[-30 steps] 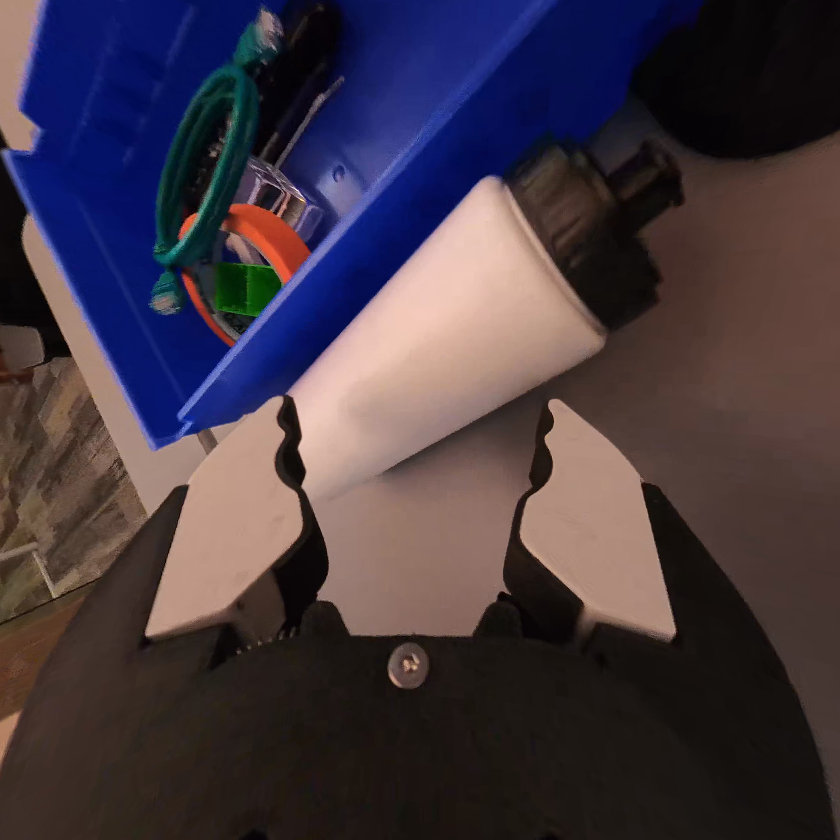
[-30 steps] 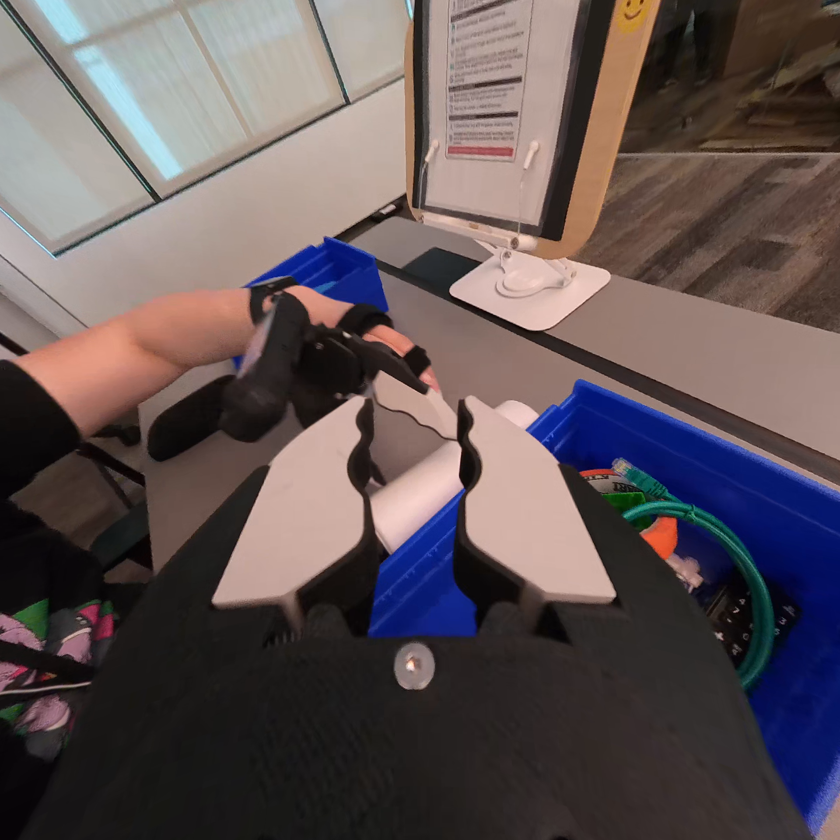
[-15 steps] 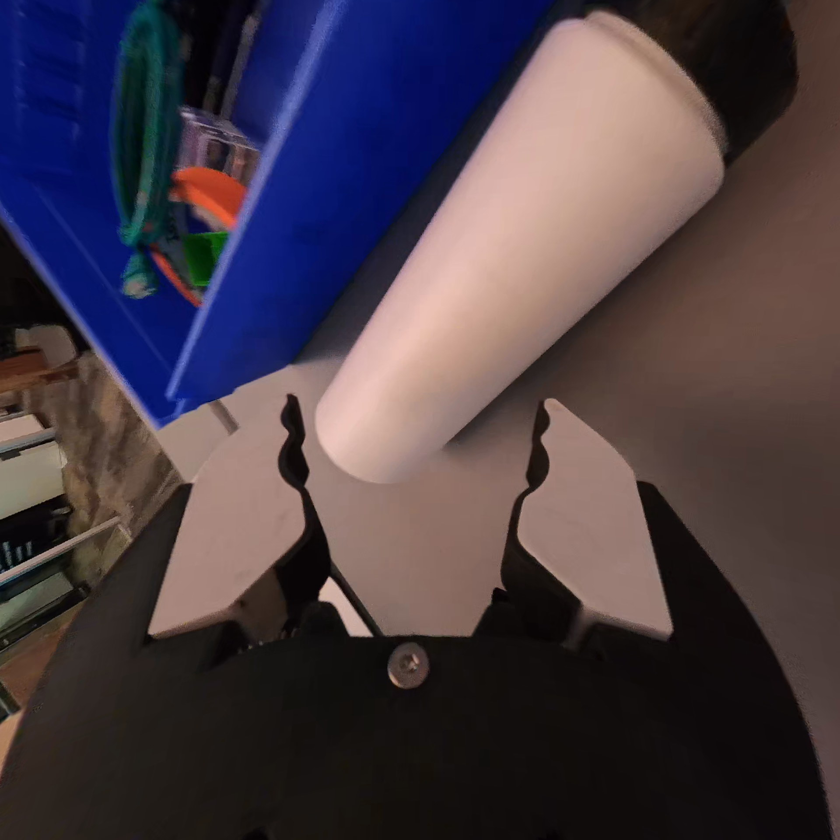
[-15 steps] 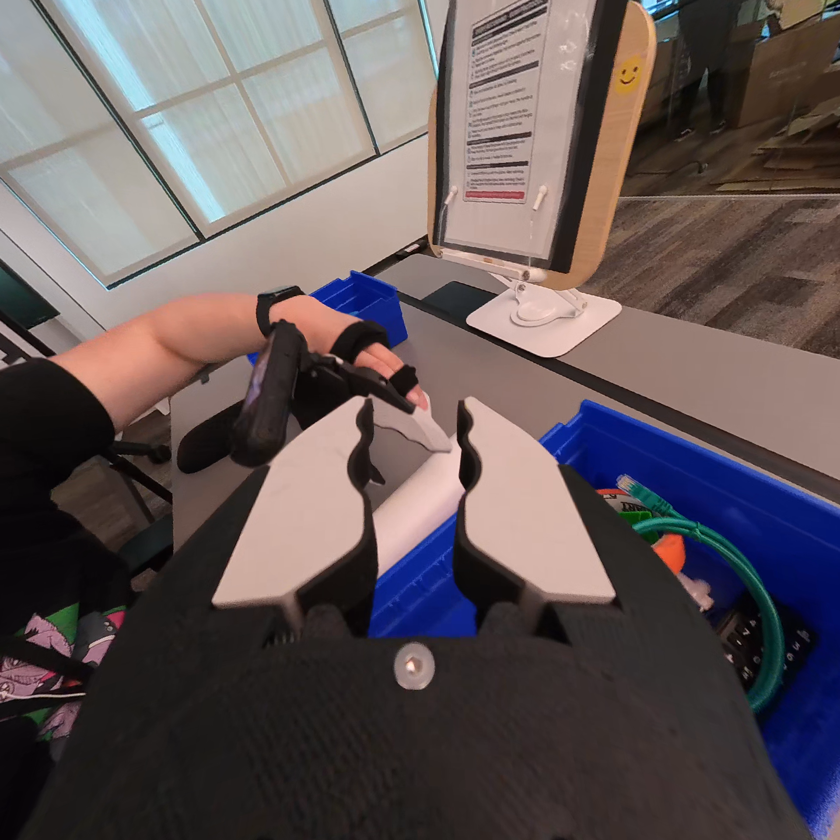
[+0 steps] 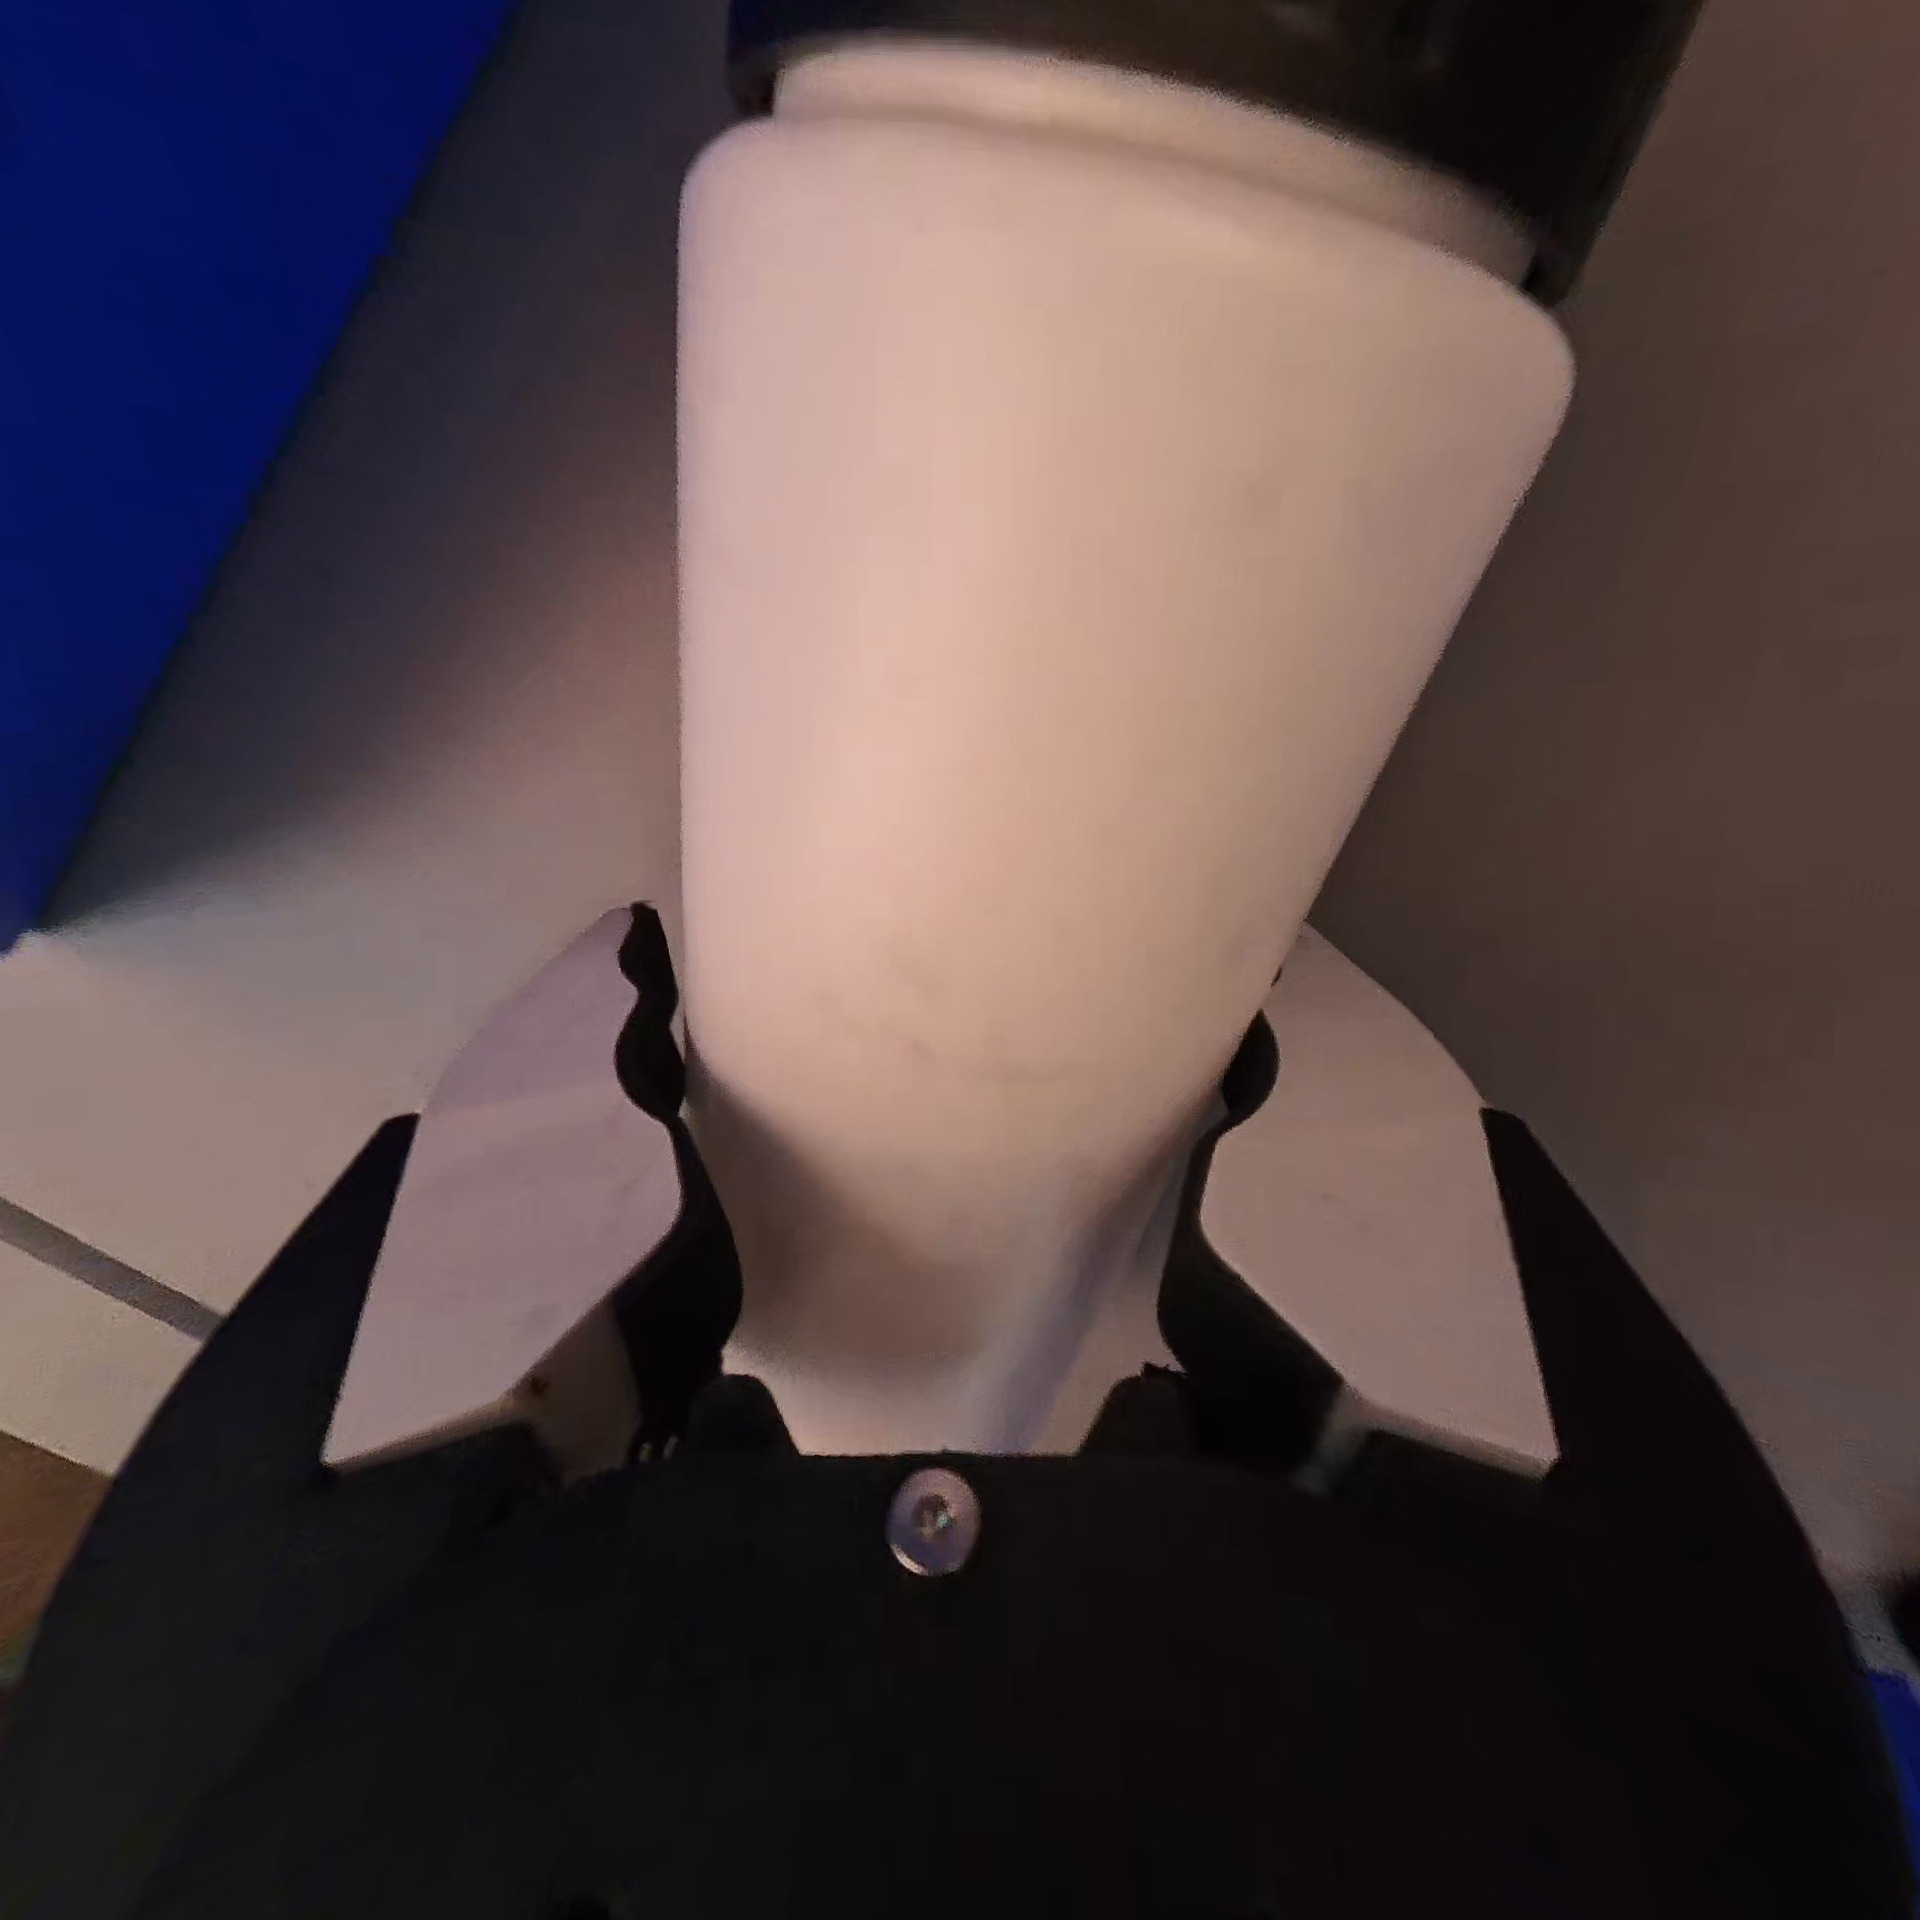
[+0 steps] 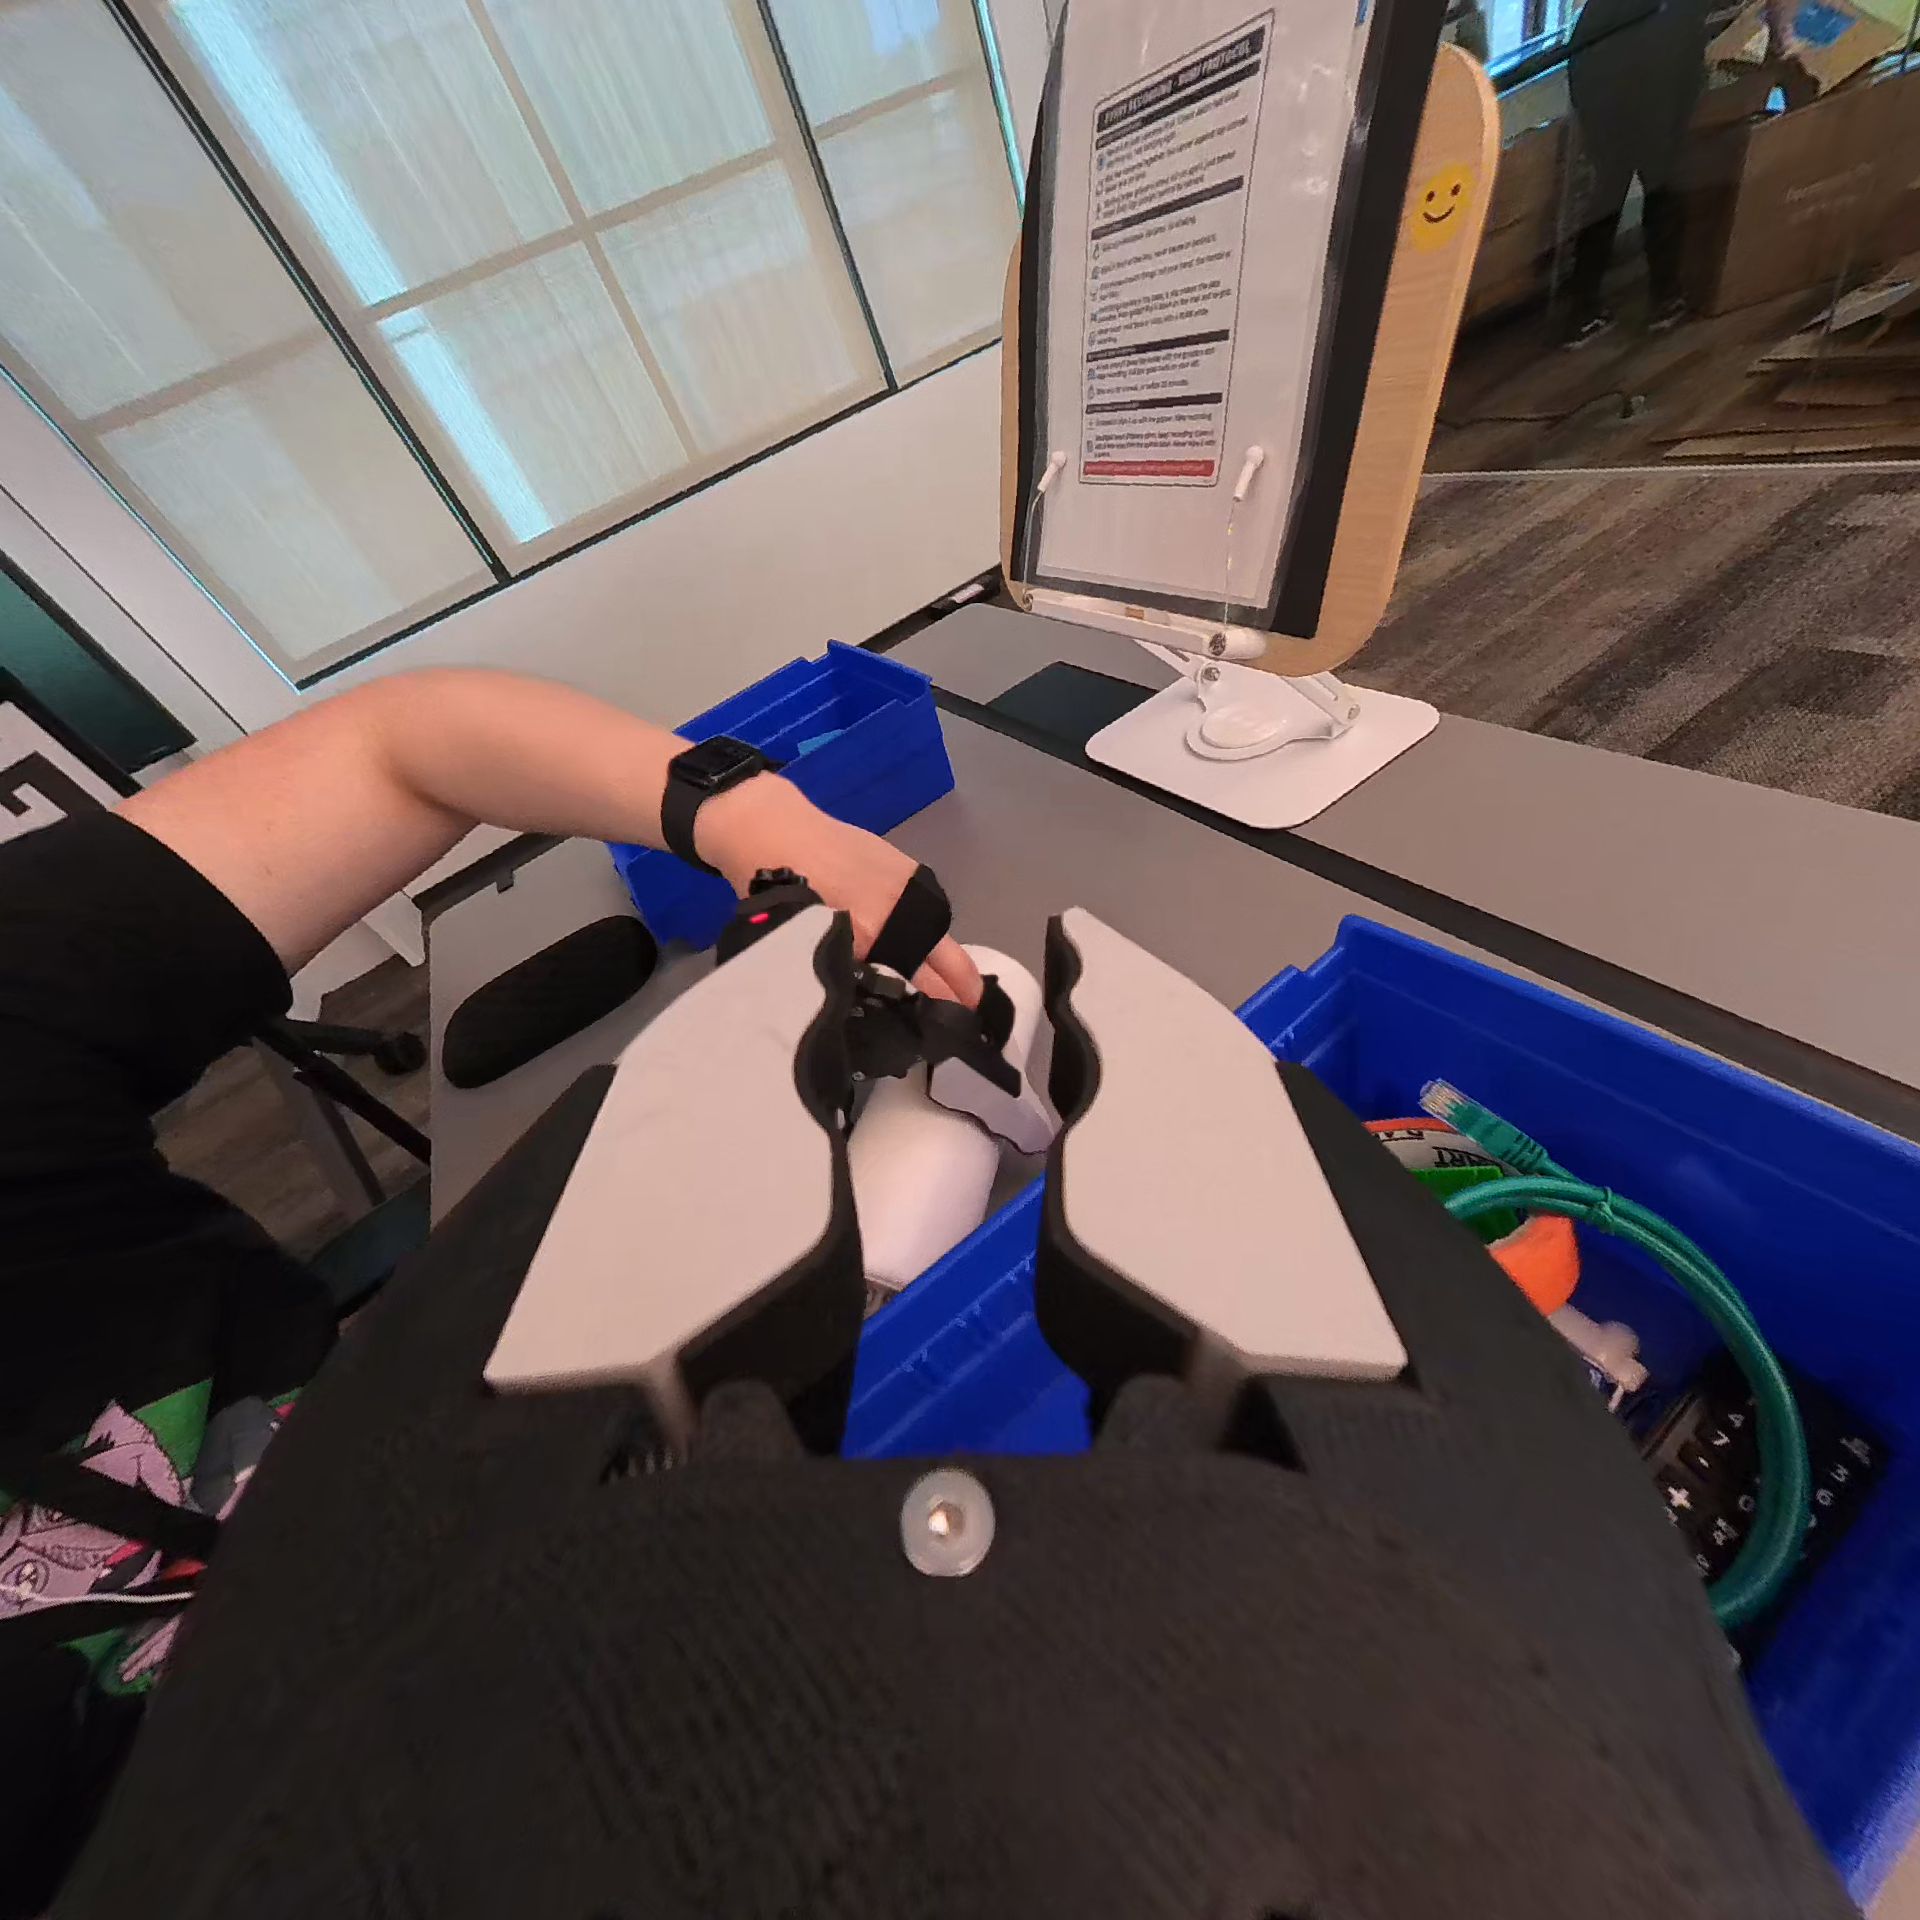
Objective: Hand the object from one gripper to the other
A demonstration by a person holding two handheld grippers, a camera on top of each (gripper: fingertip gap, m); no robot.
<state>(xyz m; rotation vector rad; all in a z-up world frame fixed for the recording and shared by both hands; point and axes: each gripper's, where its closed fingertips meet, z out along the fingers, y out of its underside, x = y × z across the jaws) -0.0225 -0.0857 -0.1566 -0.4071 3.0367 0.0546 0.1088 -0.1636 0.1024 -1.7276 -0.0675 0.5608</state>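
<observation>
A white bottle (image 5: 1039, 623) with a black cap (image 5: 1558, 104) lies on the grey table beside a large blue bin (image 5: 156, 364). My left gripper (image 5: 961, 925) is open, and the bottle's base sits between its two fingers, close against both. In the right wrist view the left gripper (image 6: 935, 1049) sits over the bottle (image 6: 914, 1184), held by a person's hand. My right gripper (image 6: 940, 935) hovers above the bin's near wall, its fingers a narrow gap apart with nothing between them.
The large blue bin (image 6: 1558, 1039) holds a green cable (image 6: 1714, 1299), an orange tape roll (image 6: 1538, 1247) and a dark keypad. A smaller blue bin (image 6: 821, 727), a black case (image 6: 540, 997) and a sign on a white stand (image 6: 1247, 312) are farther off. The person's arm (image 6: 468, 748) reaches in from the left. The grippers' ends are close to 30 centimeters from one another.
My left gripper has moved forward along the table until the bottle's base is between its fingers. Its opening looks unchanged. My right gripper has risen slightly and stays empty.
</observation>
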